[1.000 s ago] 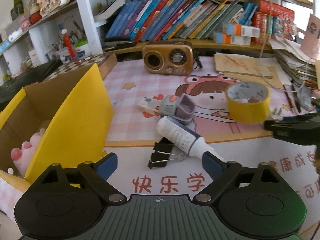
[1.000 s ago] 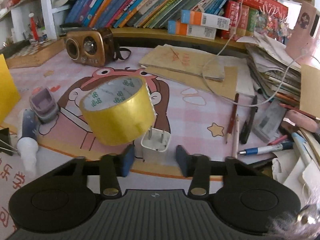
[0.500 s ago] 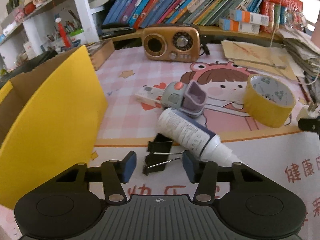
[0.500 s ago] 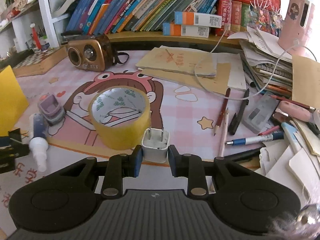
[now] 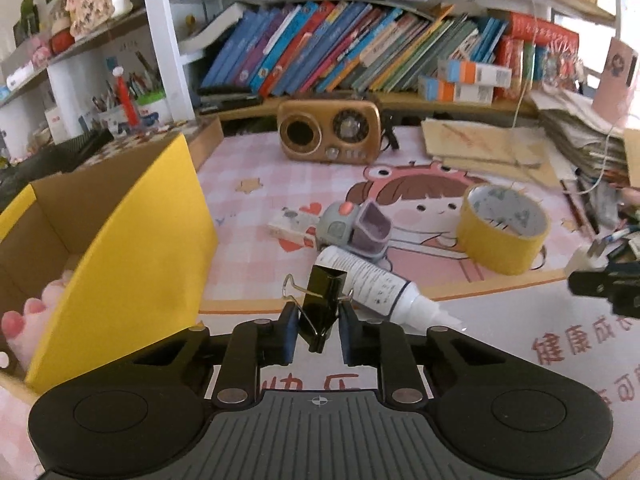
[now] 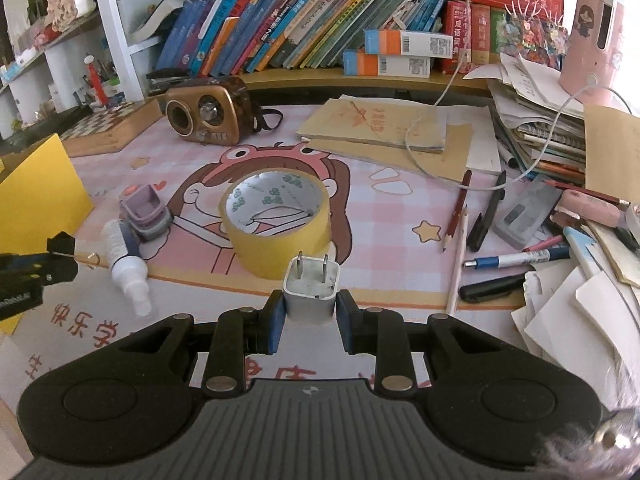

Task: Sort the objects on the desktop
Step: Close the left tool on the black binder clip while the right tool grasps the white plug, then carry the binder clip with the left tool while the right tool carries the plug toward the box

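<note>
Both cameras sit low behind their own grippers, close above the front edge of the desk mat, looking forward and downward toward the bookshelf along the back edge. The left view stands nearer the mat's left edge, beside the yellow box; the right view nearer the right edge. Both share the tape roll, the radio, and the white bottle.

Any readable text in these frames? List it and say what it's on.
"快乐学": red print on the desk mat.
"健康成", next character cut off: same mat, left wrist view.
"成语词典", as far as it can be read: red book spine on the shelf.
Too small or blurred: white bottle label, barcoded boxes, other book spines.
</note>
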The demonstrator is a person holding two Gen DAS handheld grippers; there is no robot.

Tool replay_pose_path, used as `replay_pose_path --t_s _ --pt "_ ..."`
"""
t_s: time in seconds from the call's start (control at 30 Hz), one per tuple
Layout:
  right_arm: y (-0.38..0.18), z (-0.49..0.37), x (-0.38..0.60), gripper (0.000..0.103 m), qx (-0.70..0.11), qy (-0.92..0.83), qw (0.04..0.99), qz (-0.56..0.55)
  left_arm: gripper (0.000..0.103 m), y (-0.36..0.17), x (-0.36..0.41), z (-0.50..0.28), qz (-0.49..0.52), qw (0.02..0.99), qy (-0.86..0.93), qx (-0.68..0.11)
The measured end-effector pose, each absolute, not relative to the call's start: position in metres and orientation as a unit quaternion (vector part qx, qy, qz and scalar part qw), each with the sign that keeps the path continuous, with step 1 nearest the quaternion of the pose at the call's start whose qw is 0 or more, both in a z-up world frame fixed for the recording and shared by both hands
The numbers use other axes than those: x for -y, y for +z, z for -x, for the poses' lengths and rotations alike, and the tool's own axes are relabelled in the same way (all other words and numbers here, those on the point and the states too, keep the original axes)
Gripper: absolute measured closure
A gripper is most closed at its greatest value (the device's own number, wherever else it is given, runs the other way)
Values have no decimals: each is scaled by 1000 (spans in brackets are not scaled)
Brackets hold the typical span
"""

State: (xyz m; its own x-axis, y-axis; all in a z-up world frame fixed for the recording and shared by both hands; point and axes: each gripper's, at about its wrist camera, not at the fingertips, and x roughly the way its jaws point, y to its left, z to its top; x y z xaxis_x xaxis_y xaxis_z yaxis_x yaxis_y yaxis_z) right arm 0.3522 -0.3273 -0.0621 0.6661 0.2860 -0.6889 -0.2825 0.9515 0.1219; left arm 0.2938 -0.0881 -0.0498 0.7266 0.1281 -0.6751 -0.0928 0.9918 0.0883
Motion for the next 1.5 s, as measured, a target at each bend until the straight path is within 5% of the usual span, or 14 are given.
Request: replay_pose_path --t_s 1.5 --pt "-17 -183 230 77 -353 159 922 19 83 2 11 -122 15 957 2 -290"
